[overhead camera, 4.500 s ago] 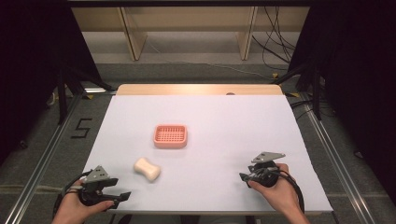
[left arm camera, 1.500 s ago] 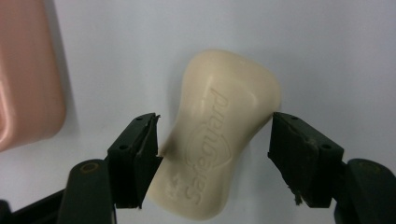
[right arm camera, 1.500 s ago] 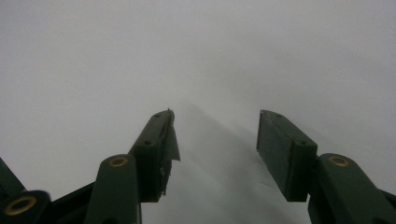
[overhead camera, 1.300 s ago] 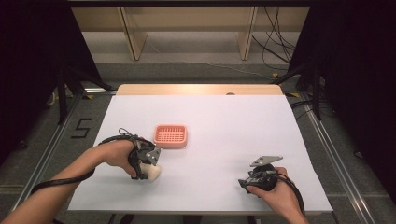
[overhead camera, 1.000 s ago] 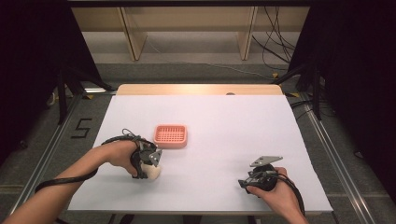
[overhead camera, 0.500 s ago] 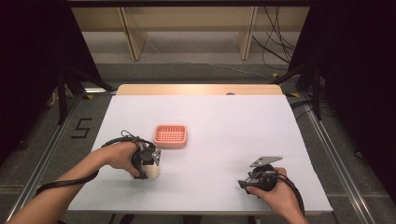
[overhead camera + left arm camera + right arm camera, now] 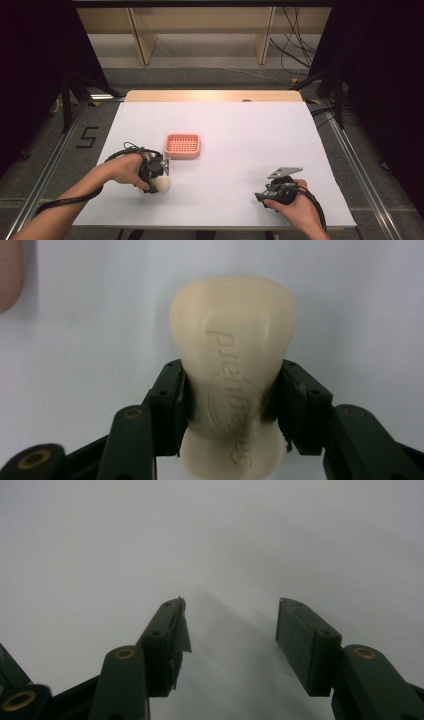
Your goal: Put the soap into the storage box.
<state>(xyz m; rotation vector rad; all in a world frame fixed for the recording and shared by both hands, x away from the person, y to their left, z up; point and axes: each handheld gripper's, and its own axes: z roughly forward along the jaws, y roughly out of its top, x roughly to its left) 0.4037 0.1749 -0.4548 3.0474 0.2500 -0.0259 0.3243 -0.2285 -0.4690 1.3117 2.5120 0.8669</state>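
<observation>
On the white counter [image 7: 240, 130], the left tool [image 7: 232, 405] is closed on a cream soap bar [image 7: 235, 365], its two black jaws pressing the narrow waist of the bar from either side. The left tool's own view shows raised lettering, upside down, on the bar's top face, the wider end pointing away from the camera, and white counter all around. At the upper left corner of that view sits a pink edge, most likely the tray. In the high view the left tool [image 7: 159, 172] is held in the person's left hand [image 7: 127, 170] at the near left part of the counter, with the soap [image 7: 159, 185] under it. A pink tray [image 7: 183, 145] with a gridded floor lies just beyond, close to the tool but apart from the bar. The right tool [image 7: 232, 630] is open, jaws spread with nothing between them, above bare counter. In the high view the right tool [image 7: 265, 196] rests at the near right, held in the right hand [image 7: 295, 207], well apart from soap and tray.
</observation>
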